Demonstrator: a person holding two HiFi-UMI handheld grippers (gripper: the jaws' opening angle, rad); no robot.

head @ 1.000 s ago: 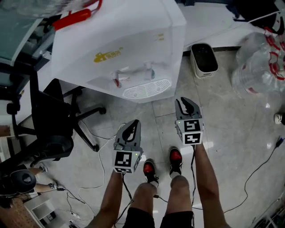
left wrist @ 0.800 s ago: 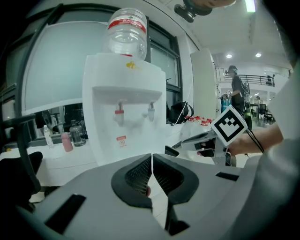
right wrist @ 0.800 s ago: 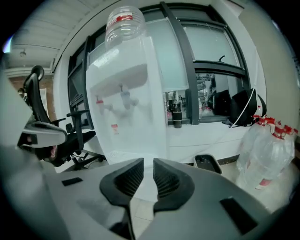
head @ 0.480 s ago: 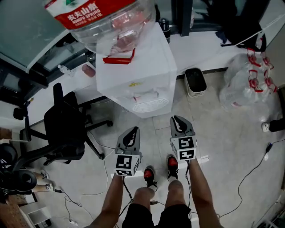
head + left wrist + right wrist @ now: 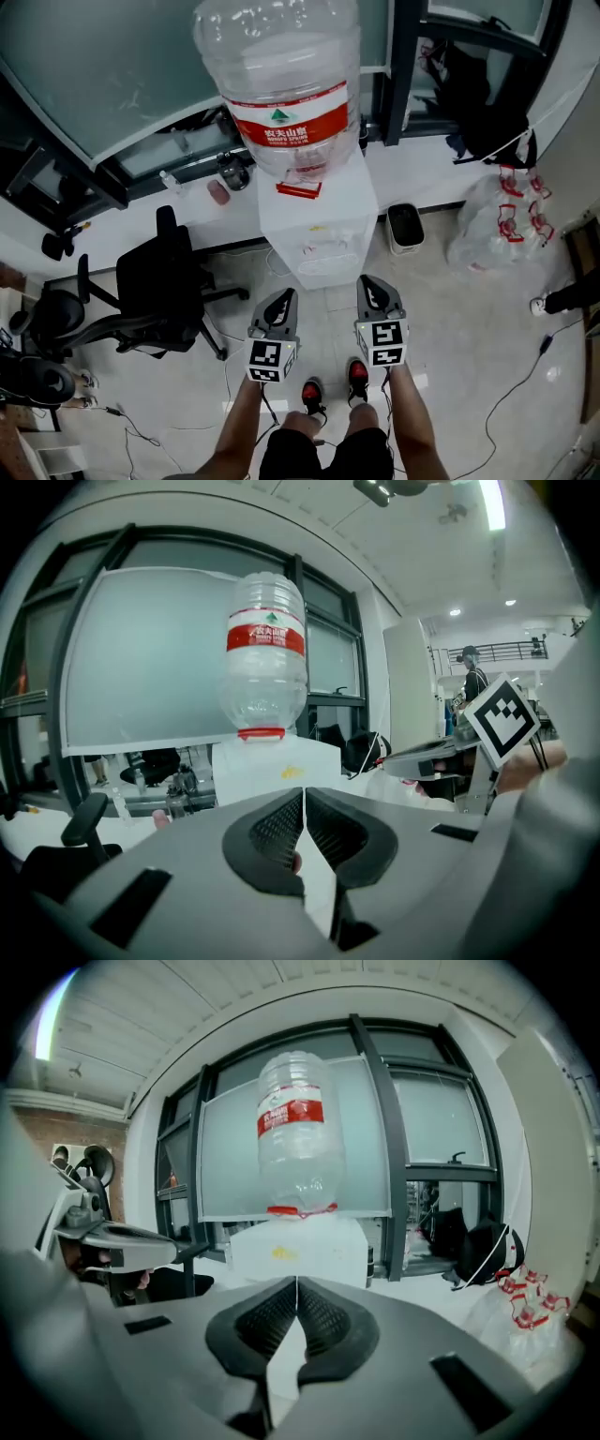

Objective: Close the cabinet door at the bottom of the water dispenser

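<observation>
Pale floor tiles (image 5: pixel 469 319) run up to a wall of frosted windows, where a white water dispenser (image 5: pixel 323 234) stands against the low window ledge (image 5: pixel 141 220). A clear upturned bottle (image 5: pixel 286 84) with a red label band sits on top. A person in red-and-black shoes (image 5: pixel 310 394) faces the dispenser with a left tool (image 5: pixel 285 294) and a right tool (image 5: pixel 367 280) held side by side. Both point at the dispenser and are clear of it. The left tool's jaws are pressed together on nothing. The right tool's jaws have just been closing and now meet, also with nothing between them. The cabinet door at the dispenser's base cannot be made out from any view. A black office chair (image 5: pixel 164 281) stands to the dispenser's left, a small bin (image 5: pixel 405 228) sits just beside it on the right, and a clear plastic bag (image 5: pixel 492 234) lies farther along.
</observation>
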